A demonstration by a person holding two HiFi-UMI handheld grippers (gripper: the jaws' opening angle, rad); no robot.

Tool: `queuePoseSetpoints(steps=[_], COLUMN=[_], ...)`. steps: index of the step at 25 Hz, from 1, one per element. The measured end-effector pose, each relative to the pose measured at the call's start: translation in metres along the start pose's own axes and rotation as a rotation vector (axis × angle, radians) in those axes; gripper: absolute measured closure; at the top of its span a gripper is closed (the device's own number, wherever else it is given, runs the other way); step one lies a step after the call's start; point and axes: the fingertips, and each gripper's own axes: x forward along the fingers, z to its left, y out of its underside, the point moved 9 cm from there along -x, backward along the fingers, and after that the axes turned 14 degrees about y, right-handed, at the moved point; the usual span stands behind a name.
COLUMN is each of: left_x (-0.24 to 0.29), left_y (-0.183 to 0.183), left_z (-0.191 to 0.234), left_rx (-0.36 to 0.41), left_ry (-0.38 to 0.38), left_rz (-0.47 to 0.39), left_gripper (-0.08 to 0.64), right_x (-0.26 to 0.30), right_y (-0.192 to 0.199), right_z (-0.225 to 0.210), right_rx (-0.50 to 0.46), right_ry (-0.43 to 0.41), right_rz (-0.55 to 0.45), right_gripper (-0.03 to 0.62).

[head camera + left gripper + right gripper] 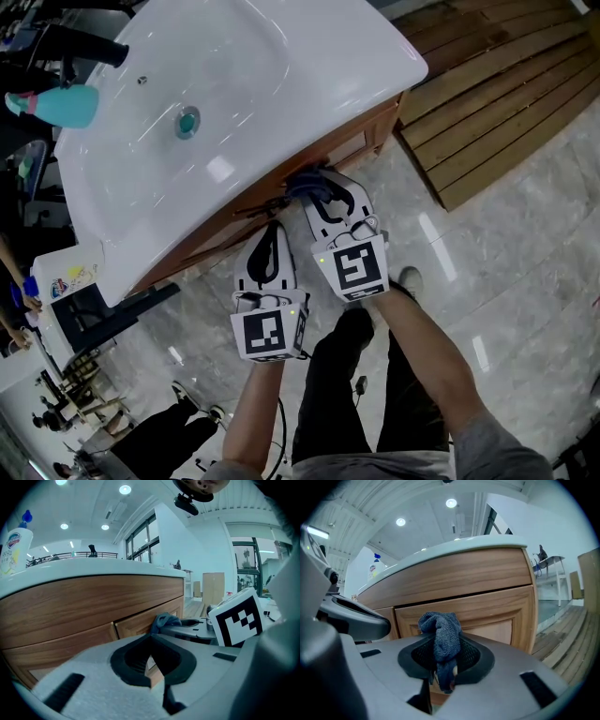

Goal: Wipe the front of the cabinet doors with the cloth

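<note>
Clamping cloth [442, 638] in right tool [442, 670], near cabinet door [492, 615]

A white basin surface [309, 66] tops the wooden cabinet [323, 164], its bowl sunk around a teal drain [187, 122]. A teal bottle [67, 105] stands at its left rim. In the left gripper view, a white bottle with a blue cap [16, 543] stands on the surface's edge. The cabinet stands on glossy pale floor tiles [516, 253], next to wooden decking [497, 84].
</note>
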Motion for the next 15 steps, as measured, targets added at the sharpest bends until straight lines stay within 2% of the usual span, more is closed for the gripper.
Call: queuePoseSetpoints(steps=[7, 15], left_x=[0.013, 0.028], left_y=[-0.004, -0.011], left_z=[-0.016, -0.035], left_rx=[-0.006, -0.012], left_ry=[-0.001, -0.002], left_rz=[0.015, 0.021], left_gripper=[0.552, 0.554], right_x=[0.003, 0.003], right_y=[-0.005, -0.013], right_z=[-0.045, -0.09], right_rx=[0.06, 0.069], right_ry=[0.076, 0.129], right_rz=[0.01, 0.012], right_gripper=[0.511, 0.511])
